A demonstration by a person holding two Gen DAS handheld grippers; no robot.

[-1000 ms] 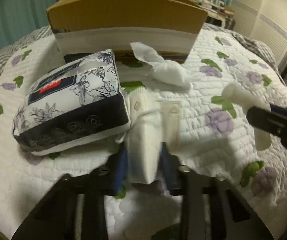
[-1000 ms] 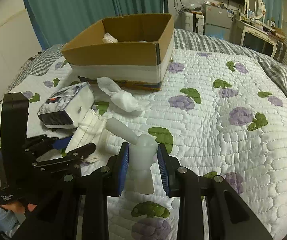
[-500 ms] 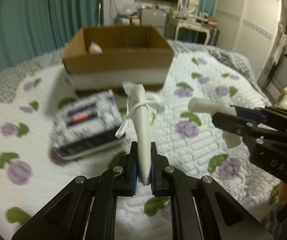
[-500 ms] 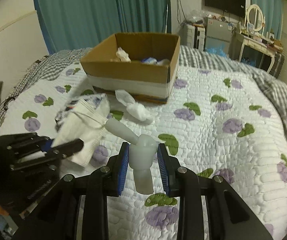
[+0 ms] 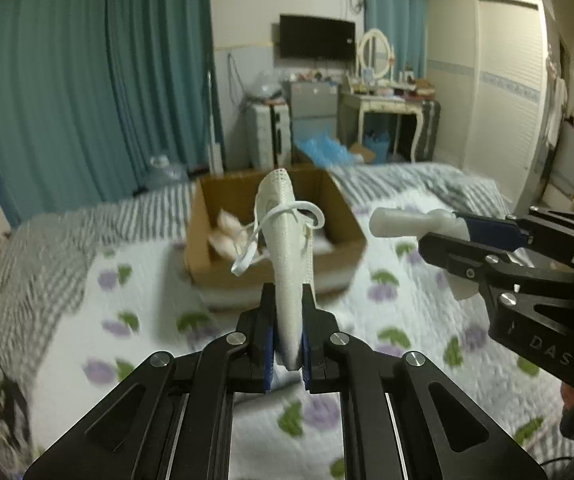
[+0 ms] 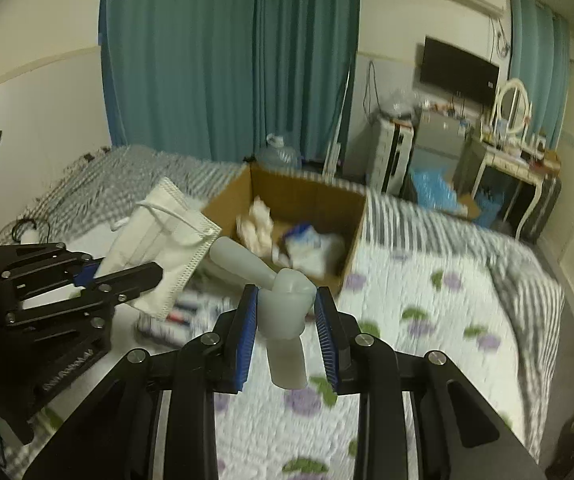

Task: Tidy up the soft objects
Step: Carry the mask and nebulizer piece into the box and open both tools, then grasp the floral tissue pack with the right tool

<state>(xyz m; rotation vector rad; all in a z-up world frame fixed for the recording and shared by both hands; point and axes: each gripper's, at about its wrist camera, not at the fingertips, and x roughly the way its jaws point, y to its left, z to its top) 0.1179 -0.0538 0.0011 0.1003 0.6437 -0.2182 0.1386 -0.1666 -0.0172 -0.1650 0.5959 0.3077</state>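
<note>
Dim, yellowish indoor light is seen throughout — no hard shadows are cast. Heavy motion blur is smeared across the quilt [image 5: 387, 312] and the cardboard box [image 6: 307, 208] ahead of the claws, while the left gripper [image 5: 288, 344] and right gripper [image 6: 287, 332] are rendered sharp. Edges are bowed and vignetted black by fisheye distortion.

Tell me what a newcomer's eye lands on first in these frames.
First, the white pleated face mask pinched upright in the left gripper, lifted above the bed. Beside it the right gripper clamps a translucent white plastic elbow tube. Beyond both, an open brown cardboard box sits on the floral quilted bedspread, with crumpled white items inside.
</note>
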